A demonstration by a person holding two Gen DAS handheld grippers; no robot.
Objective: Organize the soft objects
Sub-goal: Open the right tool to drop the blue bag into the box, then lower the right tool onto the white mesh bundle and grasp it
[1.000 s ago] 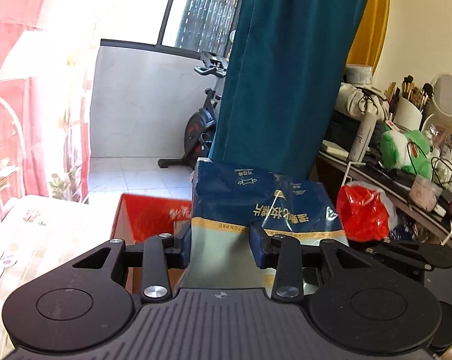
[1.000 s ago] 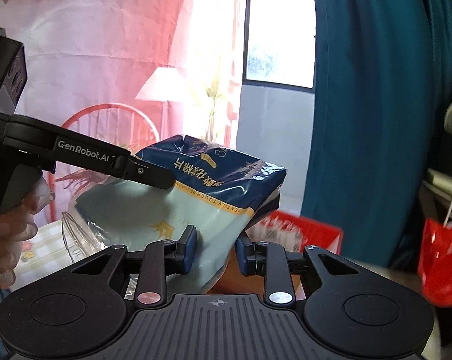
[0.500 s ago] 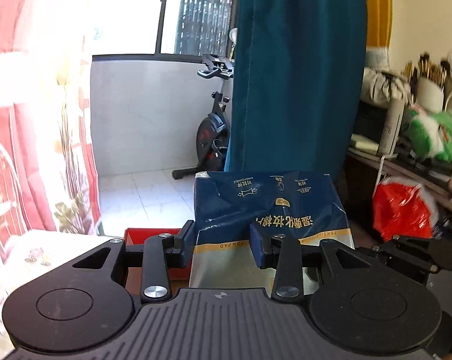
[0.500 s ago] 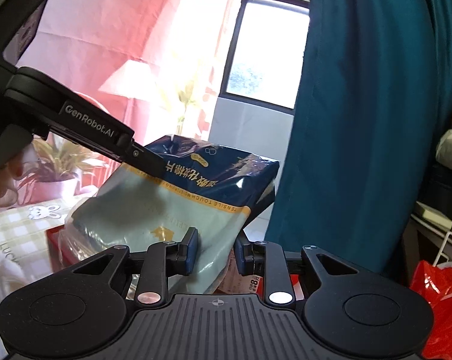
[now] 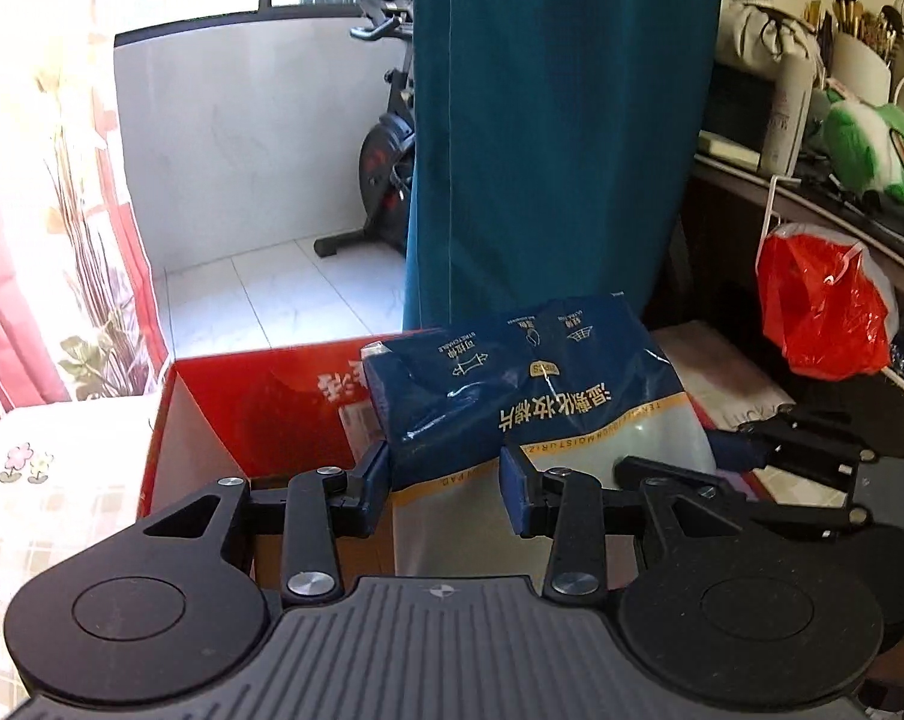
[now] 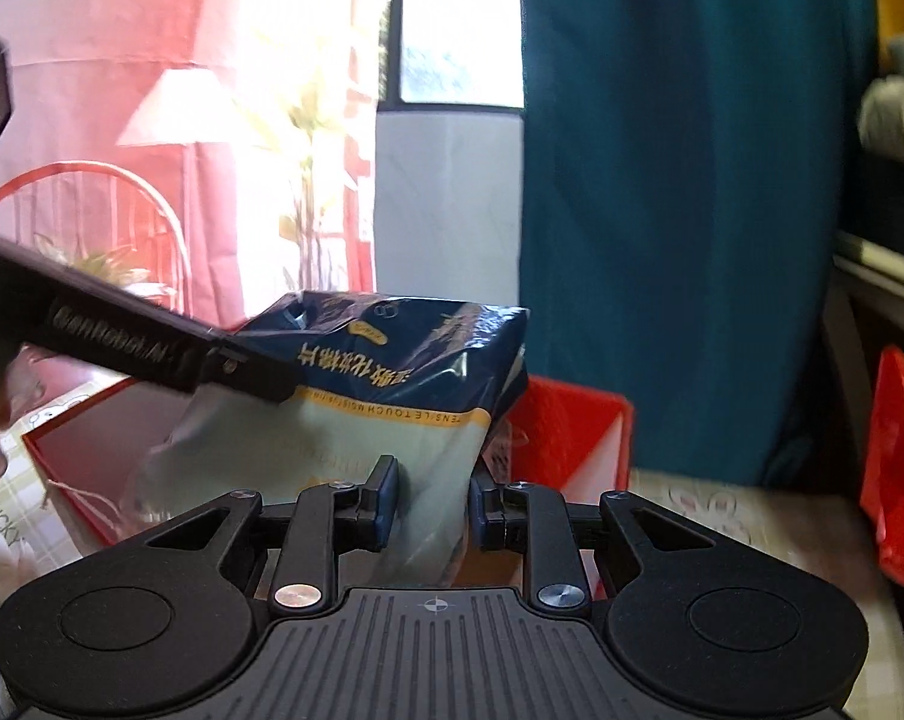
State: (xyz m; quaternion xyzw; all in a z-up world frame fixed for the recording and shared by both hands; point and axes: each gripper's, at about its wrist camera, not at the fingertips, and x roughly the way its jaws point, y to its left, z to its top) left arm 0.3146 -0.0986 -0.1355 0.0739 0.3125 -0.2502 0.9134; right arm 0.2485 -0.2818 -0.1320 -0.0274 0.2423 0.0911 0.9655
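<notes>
The blue and pale green pack of cotton pads point(image 5: 529, 414) sits in the lower middle of both views, held over the open red box point(image 5: 260, 408). The left gripper point(image 5: 446, 492) clamps the pack's near edge between its blue pads, and the right gripper point(image 6: 434, 501) pinches its pale lower end. A teal curtain point(image 5: 559, 132) hangs behind, with a red plastic bag point(image 5: 823, 312) at the right

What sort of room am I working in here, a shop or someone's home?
Most likely a lived-in home, perhaps a bedroom by a balcony. An exercise bike stands on the tiled floor behind a teal curtain, and a cluttered dressing table holds makeup brushes and a green plush toy.
</notes>
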